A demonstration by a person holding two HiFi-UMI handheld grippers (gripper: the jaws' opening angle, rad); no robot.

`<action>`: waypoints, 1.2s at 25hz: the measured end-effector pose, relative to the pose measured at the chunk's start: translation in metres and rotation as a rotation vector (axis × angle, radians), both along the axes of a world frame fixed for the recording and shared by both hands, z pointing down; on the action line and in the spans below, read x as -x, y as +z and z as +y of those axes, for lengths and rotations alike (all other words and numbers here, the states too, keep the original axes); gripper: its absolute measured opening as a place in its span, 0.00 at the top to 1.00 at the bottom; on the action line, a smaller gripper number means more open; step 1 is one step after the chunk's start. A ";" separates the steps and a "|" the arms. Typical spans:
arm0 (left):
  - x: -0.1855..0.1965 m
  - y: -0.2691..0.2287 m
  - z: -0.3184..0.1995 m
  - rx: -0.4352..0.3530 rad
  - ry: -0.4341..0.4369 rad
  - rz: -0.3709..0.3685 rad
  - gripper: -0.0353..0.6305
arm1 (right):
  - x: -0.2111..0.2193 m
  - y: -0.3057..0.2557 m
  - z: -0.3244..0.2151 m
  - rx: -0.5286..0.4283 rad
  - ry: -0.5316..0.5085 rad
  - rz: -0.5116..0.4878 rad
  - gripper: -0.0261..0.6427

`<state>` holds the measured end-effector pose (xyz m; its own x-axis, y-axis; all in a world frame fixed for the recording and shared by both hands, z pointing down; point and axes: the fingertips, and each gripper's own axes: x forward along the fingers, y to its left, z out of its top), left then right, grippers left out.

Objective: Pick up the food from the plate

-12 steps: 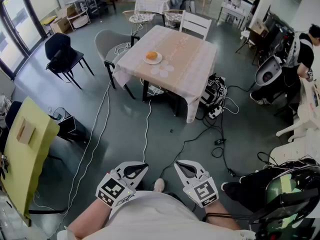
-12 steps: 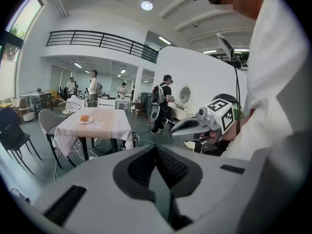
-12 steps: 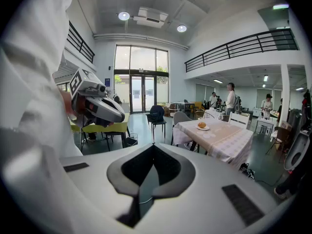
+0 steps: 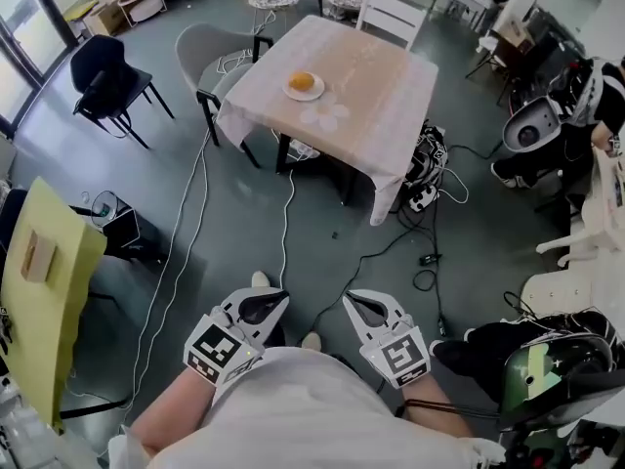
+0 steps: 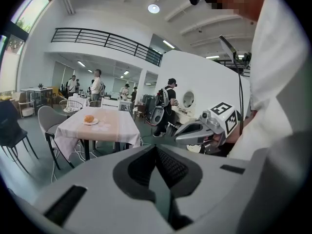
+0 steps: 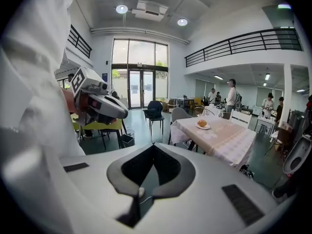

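Step in hand: You stood well apart from the table (image 4: 366, 101), so I judged the job at that moment to be the walk-in, not the grasp.
Food: The orange-brown bun (image 4: 302, 82) sat on a small white plate (image 4: 291, 92) near the table's left edge, in the upper middle of the head view.
Left gripper: The left gripper (image 4: 268, 305) was at the bottom centre, close to your body, its jaws closed together on nothing.
Right gripper: The right gripper (image 4: 361, 310) was beside it, also closed and empty.
Floor: Cables (image 4: 286, 225) trailed across the floor between you and the table, so you needed to watch your feet.
Approach side: A grey chair (image 4: 198, 55) stood at the table's left side near the plate. The near edge looked freer, so you did best to come in there.
Before the reach: You needed to spread one pair of jaws before arriving at the bun.
Grasp: The bun looked round and soft. Straddling its widest part and squeezing lightly seemed best.
Risk: The plate could have slid on the tablecloth (image 4: 391, 154) if a jaw nudged its rim.
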<state>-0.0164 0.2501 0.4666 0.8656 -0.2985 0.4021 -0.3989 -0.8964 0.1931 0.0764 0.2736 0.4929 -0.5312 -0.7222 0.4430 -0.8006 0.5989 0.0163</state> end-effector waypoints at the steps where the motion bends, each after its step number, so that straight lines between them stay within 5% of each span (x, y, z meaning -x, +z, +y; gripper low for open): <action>1: 0.001 0.000 -0.016 0.002 0.008 0.005 0.94 | 0.002 -0.001 -0.015 0.004 0.006 0.006 0.94; 12: 0.060 -0.020 -0.188 -0.038 0.117 0.044 0.94 | 0.039 -0.018 -0.199 -0.028 0.103 0.033 0.94; 17: 0.086 -0.035 -0.250 -0.073 0.031 0.070 0.93 | 0.054 -0.020 -0.262 -0.010 0.052 0.048 0.93; 21: 0.086 -0.031 -0.285 -0.032 -0.034 0.105 0.88 | 0.044 -0.012 -0.325 -0.020 0.008 0.059 0.77; 30: 0.026 -0.052 -0.401 -0.050 -0.190 0.108 0.77 | -0.013 0.027 -0.505 -0.053 -0.190 0.175 0.67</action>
<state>-0.0424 -0.1505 0.4151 0.8291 -0.4776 0.2907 -0.5409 -0.8168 0.2007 0.0892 -0.2311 0.5194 -0.5782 -0.6413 0.5044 -0.6559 0.7330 0.1802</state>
